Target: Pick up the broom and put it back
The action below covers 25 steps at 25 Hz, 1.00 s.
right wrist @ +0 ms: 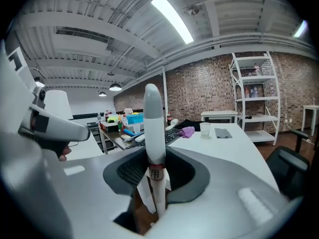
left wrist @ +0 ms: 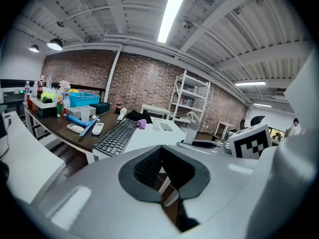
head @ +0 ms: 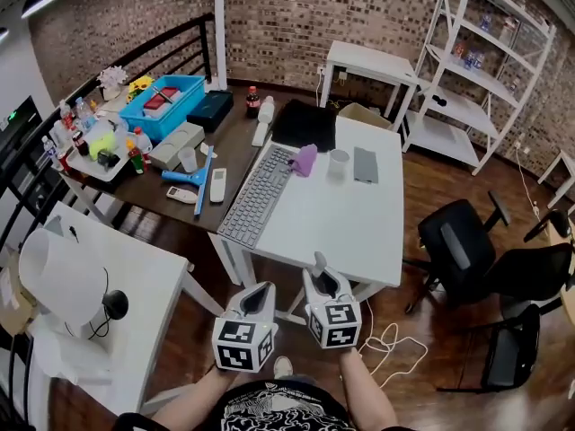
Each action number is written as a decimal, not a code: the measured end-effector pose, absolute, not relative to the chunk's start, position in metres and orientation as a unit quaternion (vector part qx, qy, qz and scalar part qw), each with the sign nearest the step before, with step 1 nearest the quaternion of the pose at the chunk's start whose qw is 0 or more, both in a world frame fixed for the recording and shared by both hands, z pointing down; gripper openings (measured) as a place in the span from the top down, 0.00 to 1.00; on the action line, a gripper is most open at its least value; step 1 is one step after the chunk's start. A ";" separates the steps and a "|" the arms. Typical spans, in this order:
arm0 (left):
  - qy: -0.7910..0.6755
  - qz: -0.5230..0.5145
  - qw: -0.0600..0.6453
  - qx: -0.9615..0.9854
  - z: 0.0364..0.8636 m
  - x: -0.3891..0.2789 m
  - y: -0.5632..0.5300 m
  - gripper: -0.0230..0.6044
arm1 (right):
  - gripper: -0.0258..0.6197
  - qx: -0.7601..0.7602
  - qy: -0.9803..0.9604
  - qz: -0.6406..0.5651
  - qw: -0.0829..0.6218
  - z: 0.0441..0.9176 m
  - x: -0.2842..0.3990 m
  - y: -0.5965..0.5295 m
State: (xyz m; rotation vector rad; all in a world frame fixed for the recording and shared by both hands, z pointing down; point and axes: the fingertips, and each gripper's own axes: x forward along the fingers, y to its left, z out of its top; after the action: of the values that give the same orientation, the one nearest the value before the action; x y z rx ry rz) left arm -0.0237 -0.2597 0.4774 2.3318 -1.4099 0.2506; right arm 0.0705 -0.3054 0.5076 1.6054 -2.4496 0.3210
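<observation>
The right gripper point(right wrist: 157, 173) is closed on the broom handle point(right wrist: 152, 123), a white pole with a red band that stands upright between its jaws; the pole's rounded tip rises above the gripper, and the brush end is out of sight. Just to its left, the left gripper point(left wrist: 167, 178) holds nothing, its jaws only narrowly apart. Below both lies a brown wooden floor point(head: 422, 348). Straight ahead of the grippers stands a white worktop point(head: 341, 214) bearing a grey keyboard point(head: 258, 196), a purple cloth point(head: 305, 160) and a clear cup point(head: 338, 163). Ahead and left of them, a dark worktop point(head: 229, 151) carries a blue bin point(head: 163, 104) and bottles. To the right of the right gripper sits a black office chair point(head: 463, 245). Farthest off are a brick wall point(head: 296, 16) and a white shelf point(head: 476, 70).
</observation>
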 end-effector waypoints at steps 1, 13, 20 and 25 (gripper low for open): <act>-0.503 0.089 0.198 0.837 0.475 -0.024 -0.258 0.96 | 0.81 0.545 -0.827 0.105 0.091 0.499 0.071 -0.301; -0.493 0.069 0.140 0.856 0.431 -0.029 -0.237 0.96 | 0.81 0.578 -0.814 0.052 0.036 0.400 0.074 -0.244; -0.488 0.049 0.110 0.865 0.408 -0.030 -0.230 0.96 | 0.81 0.594 -0.803 0.032 0.031 0.379 0.074 -0.221; -0.482 0.044 0.114 0.868 0.405 -0.027 -0.229 0.96 | 0.81 0.606 -0.795 0.028 0.029 0.376 0.081 -0.210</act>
State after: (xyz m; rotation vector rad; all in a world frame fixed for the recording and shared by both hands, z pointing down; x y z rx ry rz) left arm -0.0269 -0.2289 0.4051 2.5451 -1.4132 0.1305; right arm 0.0811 -0.2105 0.3760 1.8680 -2.4506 0.0868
